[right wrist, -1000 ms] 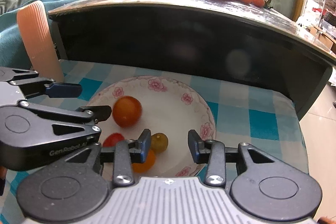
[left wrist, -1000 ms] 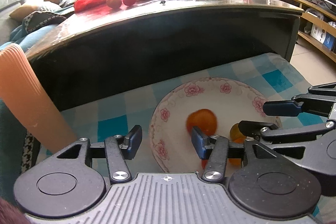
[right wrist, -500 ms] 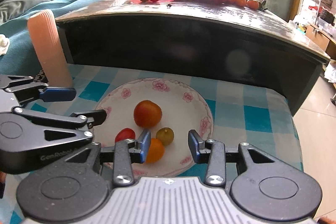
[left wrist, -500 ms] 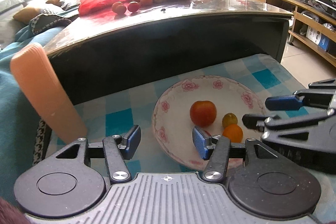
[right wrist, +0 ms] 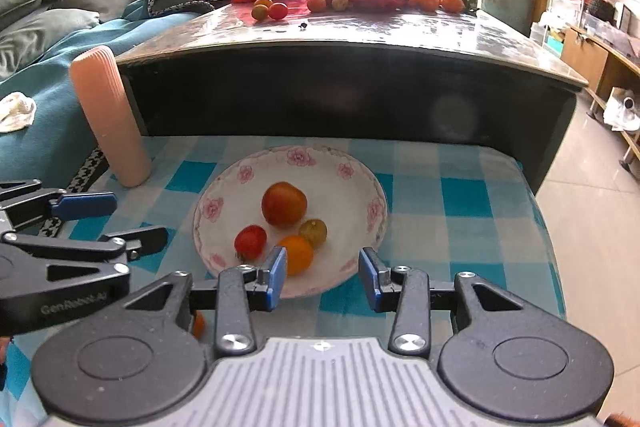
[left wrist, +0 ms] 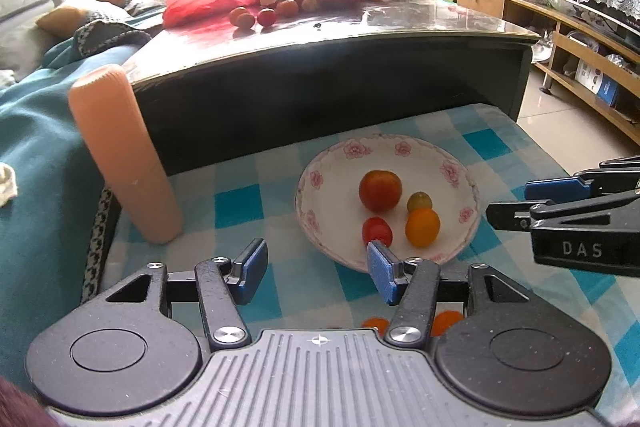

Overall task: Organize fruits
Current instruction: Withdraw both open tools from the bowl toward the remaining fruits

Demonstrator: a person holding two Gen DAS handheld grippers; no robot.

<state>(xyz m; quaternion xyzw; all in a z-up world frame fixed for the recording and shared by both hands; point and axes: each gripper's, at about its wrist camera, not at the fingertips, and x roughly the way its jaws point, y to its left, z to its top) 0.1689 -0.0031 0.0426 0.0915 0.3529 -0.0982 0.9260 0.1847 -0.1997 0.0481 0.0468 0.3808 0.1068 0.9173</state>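
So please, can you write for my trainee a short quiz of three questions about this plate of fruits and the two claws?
1. How many fruits lie in the flowered plate?
2. True or false: the right claw grips the orange fruit.
3. What stands left of the plate on the checked cloth: A) a peach ribbed cylinder, B) a red bag, C) a can?

Key:
1. Four: a big red-orange fruit, a small red fruit, a yellow-green fruit and the orange one.
2. False; it is empty, as is the left claw.
3. A.
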